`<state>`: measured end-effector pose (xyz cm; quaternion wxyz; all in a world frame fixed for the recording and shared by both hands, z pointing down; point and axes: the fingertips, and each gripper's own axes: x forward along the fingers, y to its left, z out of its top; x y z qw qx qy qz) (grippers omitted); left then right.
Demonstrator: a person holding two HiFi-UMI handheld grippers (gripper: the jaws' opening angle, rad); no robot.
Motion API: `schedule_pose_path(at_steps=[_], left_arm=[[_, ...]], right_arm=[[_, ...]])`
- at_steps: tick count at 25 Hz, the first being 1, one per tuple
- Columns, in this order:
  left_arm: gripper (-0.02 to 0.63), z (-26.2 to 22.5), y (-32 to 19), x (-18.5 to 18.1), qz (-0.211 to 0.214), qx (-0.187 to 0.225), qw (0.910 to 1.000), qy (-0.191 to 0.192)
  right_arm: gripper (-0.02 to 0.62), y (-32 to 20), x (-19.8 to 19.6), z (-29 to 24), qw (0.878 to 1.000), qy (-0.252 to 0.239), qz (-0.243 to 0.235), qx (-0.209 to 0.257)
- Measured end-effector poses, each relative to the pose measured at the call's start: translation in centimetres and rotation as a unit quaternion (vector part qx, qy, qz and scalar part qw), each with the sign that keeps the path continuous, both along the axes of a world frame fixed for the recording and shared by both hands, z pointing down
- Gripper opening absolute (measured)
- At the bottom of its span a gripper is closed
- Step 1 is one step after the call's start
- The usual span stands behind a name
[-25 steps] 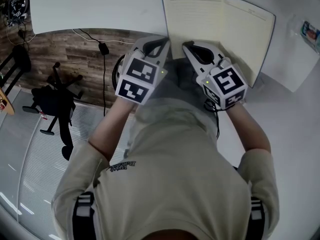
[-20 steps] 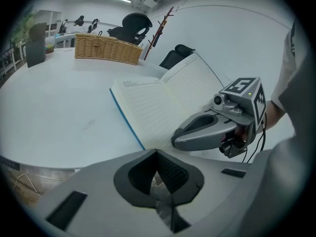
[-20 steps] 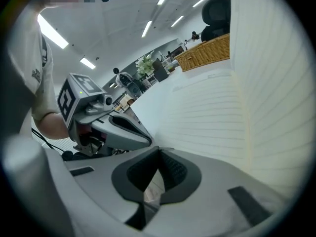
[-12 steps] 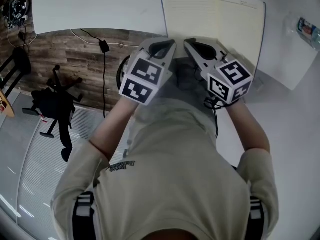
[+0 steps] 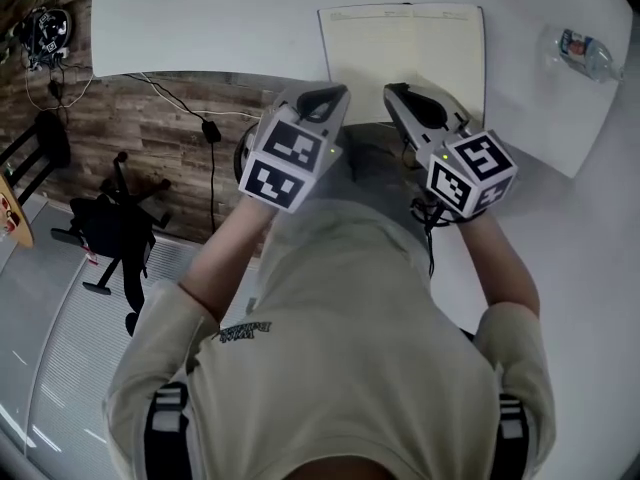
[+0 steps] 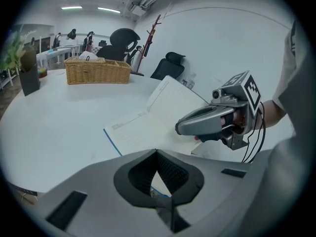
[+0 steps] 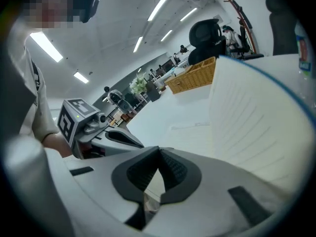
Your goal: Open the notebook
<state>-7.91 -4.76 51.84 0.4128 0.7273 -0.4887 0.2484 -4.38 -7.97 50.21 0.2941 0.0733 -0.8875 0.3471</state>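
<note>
Head view showed the notebook (image 5: 400,48) open on the white bench (image 5: 200,18), right leaf tilted up; left gripper (image 5: 328,94) and right gripper (image 5: 393,92) held their jaws clenched on nothing.

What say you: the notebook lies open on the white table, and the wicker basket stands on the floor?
Not the floor: the wicker basket stands on the white table too, as the left gripper view shows. The notebook does lie open.
</note>
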Motion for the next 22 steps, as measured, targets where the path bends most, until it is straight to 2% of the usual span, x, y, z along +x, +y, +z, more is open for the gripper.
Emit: schedule_pose_path(at_steps=[5, 12, 22], left_arm=[[0.000, -3.6, -1.6, 0.2, -0.002, 0.030, 0.9995, 0.001], [0.000, -9.3, -4.0, 1.5, 0.023, 0.088, 0.9959, -0.006], [0.000, -17.7, -6.8, 2.3, 0.049, 0.183, 0.9814, -0.031]], right_arm=[[0.002, -1.3, 0.3, -3.6, 0.999, -0.009, 0.015, 0.031], [0.002, -2.7, 1.1, -8.2, 0.996, -0.018, 0.028, 0.079], [0.002, -4.6, 3.1, -15.5, 0.984, -0.043, 0.061, 0.164]])
